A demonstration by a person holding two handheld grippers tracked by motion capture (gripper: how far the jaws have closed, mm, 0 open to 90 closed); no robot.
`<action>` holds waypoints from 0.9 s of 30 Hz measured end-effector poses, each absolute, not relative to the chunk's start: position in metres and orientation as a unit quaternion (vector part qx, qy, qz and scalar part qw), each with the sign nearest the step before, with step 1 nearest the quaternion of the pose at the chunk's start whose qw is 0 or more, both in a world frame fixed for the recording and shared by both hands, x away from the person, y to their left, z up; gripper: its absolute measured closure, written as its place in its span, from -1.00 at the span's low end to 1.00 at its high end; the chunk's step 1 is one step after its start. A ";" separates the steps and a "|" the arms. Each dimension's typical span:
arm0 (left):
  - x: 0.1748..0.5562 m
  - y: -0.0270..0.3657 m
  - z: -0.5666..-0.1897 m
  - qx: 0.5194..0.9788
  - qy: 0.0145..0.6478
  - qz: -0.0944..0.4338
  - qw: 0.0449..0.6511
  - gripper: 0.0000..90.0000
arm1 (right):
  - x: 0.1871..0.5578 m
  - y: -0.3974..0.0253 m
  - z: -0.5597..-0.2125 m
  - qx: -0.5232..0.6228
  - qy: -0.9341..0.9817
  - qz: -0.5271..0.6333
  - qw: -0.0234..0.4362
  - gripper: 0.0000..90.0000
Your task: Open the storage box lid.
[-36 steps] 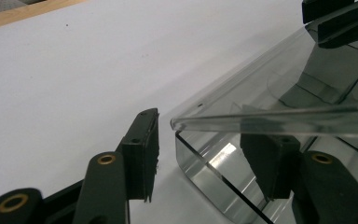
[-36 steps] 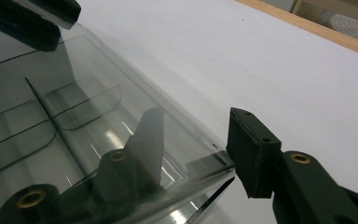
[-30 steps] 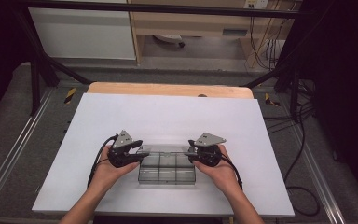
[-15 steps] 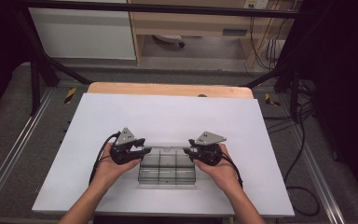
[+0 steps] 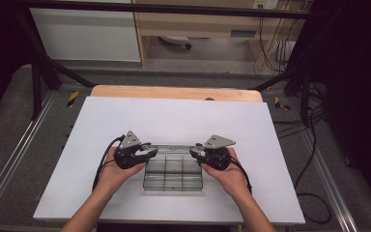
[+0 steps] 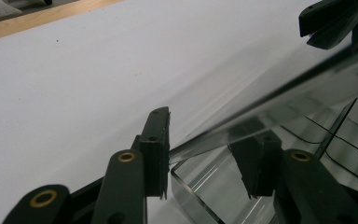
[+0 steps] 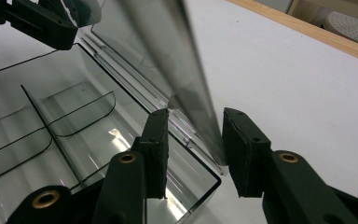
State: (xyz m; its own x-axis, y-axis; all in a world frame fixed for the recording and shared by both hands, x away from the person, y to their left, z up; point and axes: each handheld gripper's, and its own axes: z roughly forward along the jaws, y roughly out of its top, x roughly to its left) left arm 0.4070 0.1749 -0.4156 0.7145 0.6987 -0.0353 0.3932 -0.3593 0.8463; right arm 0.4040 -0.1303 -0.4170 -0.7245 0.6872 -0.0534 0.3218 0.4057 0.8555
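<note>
Clear plastic compartment box [image 5: 174, 173] sits near me on the white surface [image 5: 174, 121]; its hinged lid [image 7: 186, 88] stands between my spread left claw [image 6: 205, 154] and right claw [image 7: 193, 149], long axis spanning both.

I see the compartment box [image 5: 174, 171] near the front edge of the table [image 5: 183, 121], about midway across. My left gripper [image 5: 147, 152] is at the box's left rear corner and my right gripper [image 5: 196, 152] at its right rear corner — the two face each other across it. The lid [image 7: 186, 88] stands tilted up along the box's back edge, its ends between each gripper's jaws. Dividers [image 7: 51, 126] split the inside.
</note>
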 end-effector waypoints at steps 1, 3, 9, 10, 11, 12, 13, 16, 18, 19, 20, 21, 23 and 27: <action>0.407 0.175 -0.416 0.807 0.339 0.168 0.454 0.30 | 0.404 -0.130 -0.417 0.310 0.813 0.448 0.204 0.39; 0.407 0.175 -0.416 0.806 0.341 0.167 0.454 0.31 | 0.405 -0.130 -0.417 0.310 0.813 0.448 0.204 0.39; 0.408 0.175 -0.416 0.804 0.344 0.169 0.455 0.34 | 0.406 -0.131 -0.416 0.312 0.813 0.448 0.204 0.41; 0.408 0.175 -0.416 0.804 0.345 0.168 0.454 0.35 | 0.406 -0.131 -0.416 0.313 0.812 0.448 0.204 0.41; 0.408 0.175 -0.415 0.804 0.345 0.168 0.454 0.35 | 0.406 -0.131 -0.416 0.314 0.811 0.449 0.203 0.41; 0.409 0.175 -0.415 0.804 0.345 0.168 0.454 0.36 | 0.406 -0.131 -0.416 0.314 0.811 0.450 0.203 0.41; 0.409 0.176 -0.415 0.805 0.344 0.169 0.452 0.36 | 0.407 -0.131 -0.416 0.315 0.811 0.450 0.203 0.41; 0.409 0.175 -0.415 0.804 0.346 0.171 0.453 0.38 | 0.407 -0.131 -0.416 0.316 0.810 0.450 0.203 0.42; 0.409 0.175 -0.415 0.803 0.346 0.172 0.453 0.39 | 0.408 -0.131 -0.416 0.317 0.809 0.451 0.203 0.42; 0.409 0.175 -0.415 0.804 0.346 0.172 0.452 0.40 | 0.408 -0.131 -0.416 0.319 0.808 0.452 0.202 0.42; 0.410 0.175 -0.414 0.805 0.345 0.172 0.451 0.40 | 0.408 -0.132 -0.416 0.319 0.808 0.453 0.201 0.43; 0.410 0.175 -0.414 0.805 0.344 0.173 0.451 0.41 | 0.408 -0.132 -0.416 0.320 0.808 0.453 0.200 0.43; 0.410 0.174 -0.414 0.806 0.344 0.174 0.449 0.42 | 0.409 -0.132 -0.416 0.321 0.807 0.454 0.201 0.43; 0.410 0.174 -0.414 0.806 0.345 0.176 0.448 0.44 | 0.409 -0.133 -0.416 0.322 0.806 0.454 0.201 0.44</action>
